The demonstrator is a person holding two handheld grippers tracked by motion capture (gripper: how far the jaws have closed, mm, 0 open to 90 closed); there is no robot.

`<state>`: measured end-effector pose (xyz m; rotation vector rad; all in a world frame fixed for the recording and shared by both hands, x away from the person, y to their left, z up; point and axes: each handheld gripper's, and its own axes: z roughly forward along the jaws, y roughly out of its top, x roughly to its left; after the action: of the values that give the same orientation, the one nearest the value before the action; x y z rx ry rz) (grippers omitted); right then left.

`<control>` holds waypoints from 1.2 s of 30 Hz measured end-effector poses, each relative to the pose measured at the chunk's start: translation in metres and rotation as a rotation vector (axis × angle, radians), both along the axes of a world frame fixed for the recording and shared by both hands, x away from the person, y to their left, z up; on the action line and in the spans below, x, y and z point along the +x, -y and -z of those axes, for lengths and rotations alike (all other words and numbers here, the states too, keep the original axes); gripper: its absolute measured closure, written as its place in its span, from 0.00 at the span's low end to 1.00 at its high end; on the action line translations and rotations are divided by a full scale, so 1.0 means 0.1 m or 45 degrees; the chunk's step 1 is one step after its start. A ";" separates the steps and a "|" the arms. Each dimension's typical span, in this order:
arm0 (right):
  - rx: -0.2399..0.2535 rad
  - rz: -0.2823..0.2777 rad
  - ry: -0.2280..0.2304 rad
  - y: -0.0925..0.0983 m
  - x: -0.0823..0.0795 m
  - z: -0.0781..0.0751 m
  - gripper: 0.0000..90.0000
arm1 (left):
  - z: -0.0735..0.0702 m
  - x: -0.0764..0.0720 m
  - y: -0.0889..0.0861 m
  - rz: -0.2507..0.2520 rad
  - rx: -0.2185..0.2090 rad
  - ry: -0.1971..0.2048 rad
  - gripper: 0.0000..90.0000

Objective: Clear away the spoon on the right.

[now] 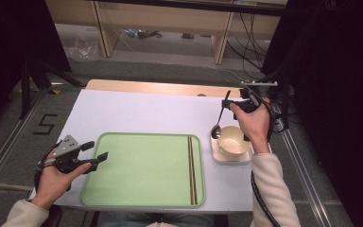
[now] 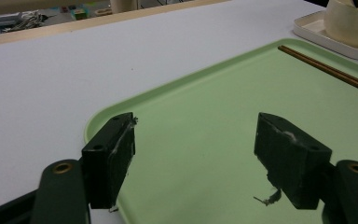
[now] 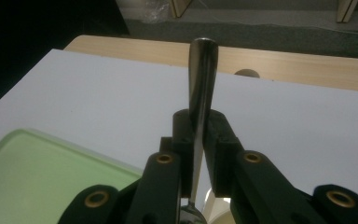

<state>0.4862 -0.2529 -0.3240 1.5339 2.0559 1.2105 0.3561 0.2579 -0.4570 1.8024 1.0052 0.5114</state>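
spoon (image 1: pixel 220 121): metal, pinched by its handle in the right gripper (image 1: pixel 230 105); bowl end hangs low, at about 9 o'clock of the cream bowl, just above the table beside the dish rim
spoon in the right gripper view (image 3: pixel 202 88): handle runs up between the two pads toward 12 o'clock, rounded tip well past the jaw ends
right jaws: nearly closed, pads pressed on the thin handle from both sides
right hand (image 1: pixel 254 122): wrapped round the gripper body, above the bowl at roughly its 12 to 1 o'clock; cream sleeve runs down to 5 o'clock of the high view
left gripper (image 1: pixel 97 152): jaws wide apart, nothing between them
left jaws in the left gripper view: pads stand well apart, bare green tray floor seen through the gap; a little scuffing and a frayed scrap on the right pad
left hand (image 1: pixel 56 177): holds the gripper at 9 o'clock of the tray, jaw tips over the tray's left rim
tray (image 1: pixel 123 189): light green, rounded corners, centre of the table near the person's edge
chopsticks (image 1: pixel 192 170): dark pair, lying side by side in the tray along its 3 o'clock side, pointing 12 to 6
bowl (image 1: pixel 234 141): cream, sits on a small pale square dish (image 1: pixel 222 158), just beside the tray at its 2 o'clock
table (image 1: pixel 137 111): white top, wood edge strip along the far side
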 end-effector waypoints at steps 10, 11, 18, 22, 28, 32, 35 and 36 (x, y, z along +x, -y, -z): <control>-0.014 -0.054 -0.057 -0.18 0.01 0.07 0.93 | 0.00 0.00 0.00 -0.003 0.005 0.000 0.32; -0.021 -0.053 -0.062 -0.19 0.00 0.07 0.93 | 0.00 0.00 0.00 -0.002 -0.001 0.000 0.32; -0.029 -0.074 -0.072 -0.25 0.00 0.09 0.93 | 0.00 -0.01 0.00 -0.004 0.004 0.002 0.32; -0.039 -0.082 -0.080 -0.29 0.00 0.11 0.94 | 0.00 -0.01 0.00 -0.007 0.003 0.002 0.32; -0.051 -0.097 -0.079 -0.35 0.00 0.14 0.93 | 0.00 -0.01 0.00 -0.007 0.003 0.002 0.32; -0.033 -0.124 -0.098 -0.39 0.00 0.16 0.93 | 0.00 -0.01 0.00 -0.008 0.002 0.003 0.32; -0.038 -0.117 -0.110 -0.42 -0.01 0.17 0.93 | 0.00 -0.01 0.00 -0.012 -0.006 -0.002 0.32; -0.044 -0.129 -0.094 -0.42 0.00 0.18 0.93 | 0.00 -0.01 0.00 -0.011 -0.002 0.001 0.32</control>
<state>0.4864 -0.2112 -0.3418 1.4963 2.2142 1.1639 0.3553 0.2578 -0.4567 1.7973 1.0127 0.5161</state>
